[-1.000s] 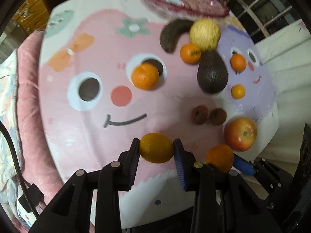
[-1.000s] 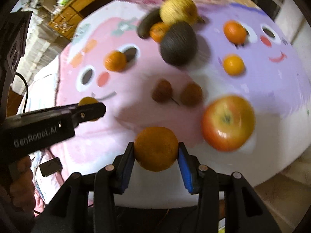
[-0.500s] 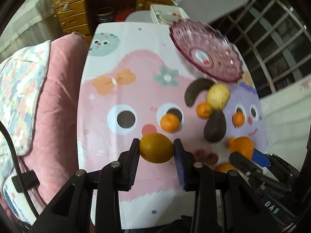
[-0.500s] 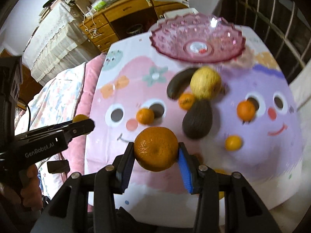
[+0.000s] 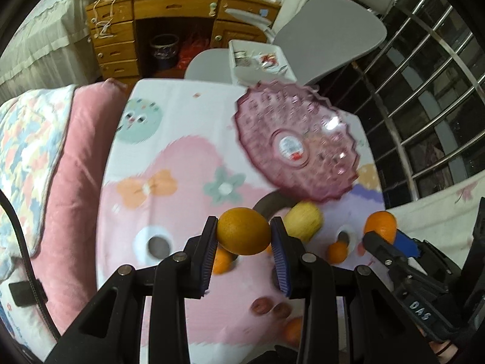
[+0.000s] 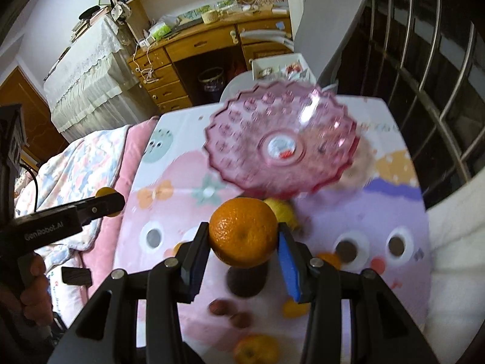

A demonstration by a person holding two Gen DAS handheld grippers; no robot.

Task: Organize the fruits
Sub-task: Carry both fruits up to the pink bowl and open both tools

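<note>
left gripper (image 5: pixel 244 236): clamped on yellow-orange citrus (image 5: pixel 244 231). right gripper (image 6: pixel 242 236): clamped on orange (image 6: pixel 243 231). both lifted clear of table (image 5: pixel 182 115) since a second ago, now nearer pink glass bowl (image 6: pixel 280 139) at far edge; bowl empty, drop-off likely next.

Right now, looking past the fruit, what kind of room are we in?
Most likely a bedroom that doubles as a study. A wooden desk with drawers stands behind the table, a grey office chair is pulled up beside it, and a pink quilt and floral bedding lie along the table's left edge.
</note>
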